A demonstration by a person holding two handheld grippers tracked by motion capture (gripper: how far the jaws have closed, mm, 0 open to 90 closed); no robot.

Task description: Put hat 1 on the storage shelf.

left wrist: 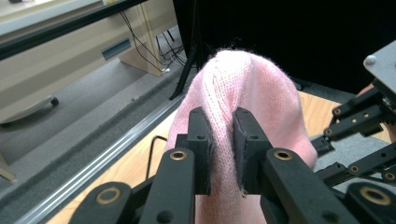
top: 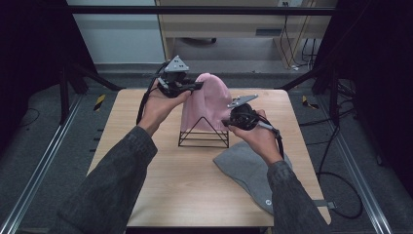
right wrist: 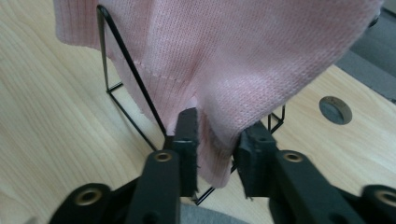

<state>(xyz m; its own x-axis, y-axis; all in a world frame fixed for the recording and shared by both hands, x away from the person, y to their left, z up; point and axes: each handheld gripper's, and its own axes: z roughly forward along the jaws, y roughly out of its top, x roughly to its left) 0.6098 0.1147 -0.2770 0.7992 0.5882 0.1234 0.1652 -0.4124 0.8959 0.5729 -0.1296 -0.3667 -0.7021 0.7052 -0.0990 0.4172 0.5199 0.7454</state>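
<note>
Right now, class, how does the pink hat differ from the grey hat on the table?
The pink hat is pink and stands draped over a black wire stand; the grey hat is grey and lies flat on the table. The left tongs pinch a fold of the pink hat, whereas no tongs touch the grey hat. Both look like soft knitted beanies.

A grey beanie (top: pixel 248 168) lies on the wooden table (top: pixel 190 180).
</note>
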